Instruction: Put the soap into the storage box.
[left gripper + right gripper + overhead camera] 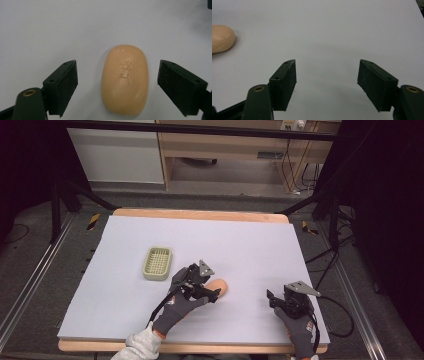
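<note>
Altogether, one soap bar (125,80) lies between the spread left tool (117,87); one tray (157,263); right tool (327,85) apart.

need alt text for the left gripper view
An oval peach bar of soap, stamped with a small flower, lies on a white table surface between the left gripper's two open black jaws, touching neither.
</note>
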The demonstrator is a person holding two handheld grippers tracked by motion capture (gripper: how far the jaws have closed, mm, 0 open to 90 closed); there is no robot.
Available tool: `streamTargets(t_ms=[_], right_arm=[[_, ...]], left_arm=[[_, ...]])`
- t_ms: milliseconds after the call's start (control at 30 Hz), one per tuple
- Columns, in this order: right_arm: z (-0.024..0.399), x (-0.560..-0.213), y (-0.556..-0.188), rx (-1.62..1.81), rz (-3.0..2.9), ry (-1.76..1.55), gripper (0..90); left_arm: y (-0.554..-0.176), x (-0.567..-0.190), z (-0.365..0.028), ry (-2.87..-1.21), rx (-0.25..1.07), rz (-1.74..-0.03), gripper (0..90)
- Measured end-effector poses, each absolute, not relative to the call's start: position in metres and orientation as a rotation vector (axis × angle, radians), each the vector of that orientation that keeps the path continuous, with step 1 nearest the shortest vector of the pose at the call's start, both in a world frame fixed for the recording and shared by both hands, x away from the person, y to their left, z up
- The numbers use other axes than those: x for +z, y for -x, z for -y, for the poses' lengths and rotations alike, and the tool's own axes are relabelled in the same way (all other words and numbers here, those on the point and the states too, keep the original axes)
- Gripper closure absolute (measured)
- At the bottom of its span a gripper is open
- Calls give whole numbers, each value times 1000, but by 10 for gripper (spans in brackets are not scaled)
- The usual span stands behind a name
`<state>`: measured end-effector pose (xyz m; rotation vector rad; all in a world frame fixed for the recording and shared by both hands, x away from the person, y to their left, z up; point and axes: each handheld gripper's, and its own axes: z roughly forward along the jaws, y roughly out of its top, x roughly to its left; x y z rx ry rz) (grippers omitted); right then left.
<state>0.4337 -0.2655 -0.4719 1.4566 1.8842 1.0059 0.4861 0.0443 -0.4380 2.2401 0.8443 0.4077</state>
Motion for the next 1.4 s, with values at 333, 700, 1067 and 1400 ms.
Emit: streamTargets(t_ms=[333,700,1067,1400], right_arm=[[265,-472,-434,1000,-1885,-1454,332],[265,-472,-434,1002,-1890,-1454,345],[265,-473,-434,998,-1893,-1447,354],[265,-473,-434,1000,-1895,-1449,357]], left_arm=[[-491,-447,-35,-2277,381,-845,151],[-495,-455,-30,-2309,365,-848,151],[-499,-463,-27,-2342,355,-858,163],[-501,-469,-22,-2375,348,-851,189]])
